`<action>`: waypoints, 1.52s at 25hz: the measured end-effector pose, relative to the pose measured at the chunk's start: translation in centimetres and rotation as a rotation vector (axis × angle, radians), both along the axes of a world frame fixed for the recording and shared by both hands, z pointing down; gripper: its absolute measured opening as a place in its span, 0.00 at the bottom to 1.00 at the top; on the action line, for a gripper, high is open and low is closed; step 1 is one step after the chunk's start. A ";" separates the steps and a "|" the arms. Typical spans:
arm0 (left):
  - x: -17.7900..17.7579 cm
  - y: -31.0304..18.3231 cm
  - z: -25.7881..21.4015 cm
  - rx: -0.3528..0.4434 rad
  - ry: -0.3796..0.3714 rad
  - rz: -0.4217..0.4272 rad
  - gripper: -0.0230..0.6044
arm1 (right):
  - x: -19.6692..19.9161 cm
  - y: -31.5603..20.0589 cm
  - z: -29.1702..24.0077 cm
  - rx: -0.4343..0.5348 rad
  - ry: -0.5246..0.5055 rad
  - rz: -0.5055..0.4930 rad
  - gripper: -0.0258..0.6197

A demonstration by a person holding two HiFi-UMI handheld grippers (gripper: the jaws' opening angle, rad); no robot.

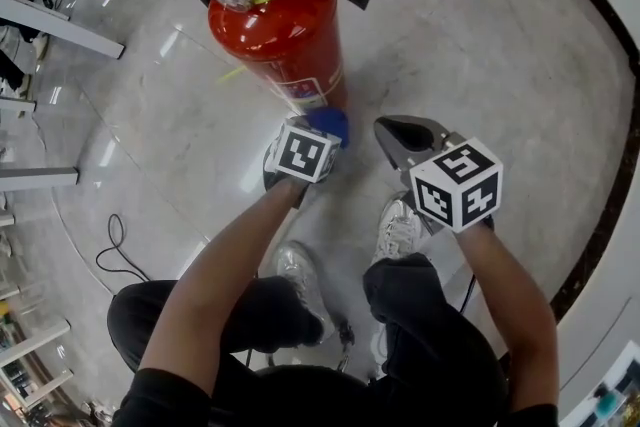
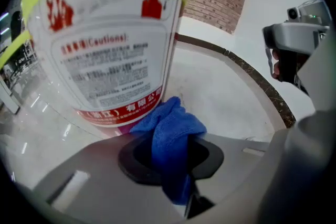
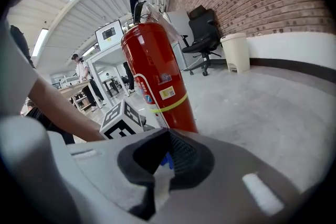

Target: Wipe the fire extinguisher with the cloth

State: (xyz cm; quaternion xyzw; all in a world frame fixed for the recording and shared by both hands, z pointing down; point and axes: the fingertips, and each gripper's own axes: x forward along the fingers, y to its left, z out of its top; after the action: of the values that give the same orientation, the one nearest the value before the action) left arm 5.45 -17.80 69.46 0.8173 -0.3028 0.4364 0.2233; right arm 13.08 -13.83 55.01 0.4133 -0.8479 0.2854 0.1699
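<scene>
A red fire extinguisher (image 1: 280,35) with a black hose and handle stands upright on the pale floor. My left gripper (image 1: 322,133) is low at its base, shut on a bunched blue cloth (image 1: 330,123). In the left gripper view the cloth (image 2: 170,126) pokes out between the jaws, right at the bottom of the extinguisher's white label (image 2: 105,55). Whether cloth and cylinder touch I cannot tell. My right gripper (image 1: 392,130) is just right of the left one, shut and holding nothing. In the right gripper view the extinguisher (image 3: 157,76) stands ahead, with the left gripper's marker cube (image 3: 122,120) beside it.
The person's shoes (image 1: 400,225) and knees are just behind the grippers. A black cable (image 1: 115,250) lies on the floor at left, near metal table legs (image 1: 60,25). A dark curved floor border (image 1: 610,165) runs on the right. An office chair (image 3: 202,39) and a bin (image 3: 235,52) stand by the brick wall.
</scene>
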 end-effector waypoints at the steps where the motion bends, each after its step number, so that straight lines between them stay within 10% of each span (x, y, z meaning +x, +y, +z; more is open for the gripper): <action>1: 0.2 0.0 -0.7 0.017 0.009 0.000 0.15 | 0.0 0.1 -0.2 0.004 0.000 0.003 0.04; 21: 4.3 -0.6 -25.9 0.425 0.159 0.131 0.15 | -0.3 0.1 -14.5 0.268 -0.134 0.064 0.06; 24: 3.9 -0.1 -28.0 0.452 0.176 0.141 0.15 | -1.1 -1.1 -16.4 0.265 -0.232 0.068 0.37; 27: 3.5 0.4 -30.1 0.503 0.189 0.164 0.15 | -2.5 -2.1 -17.4 0.197 -0.384 0.059 0.45; 30: 3.1 0.6 -31.3 0.535 0.180 0.233 0.17 | -3.8 -2.3 -18.4 0.144 -0.511 0.018 0.38; 32: 2.9 1.0 -31.7 0.539 0.155 0.273 0.22 | -4.2 -2.4 -19.1 0.160 -0.505 0.003 0.10; 38: 1.7 1.5 -33.7 0.472 0.176 0.246 0.35 | -3.6 -4.1 -21.2 0.259 -0.404 0.050 0.08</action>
State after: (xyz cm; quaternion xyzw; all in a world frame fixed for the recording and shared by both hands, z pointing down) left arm 7.15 -16.28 35.81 0.9120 -0.2743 0.3051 -0.0025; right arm 9.47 -17.88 33.80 0.3871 -0.8836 0.2553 -0.0648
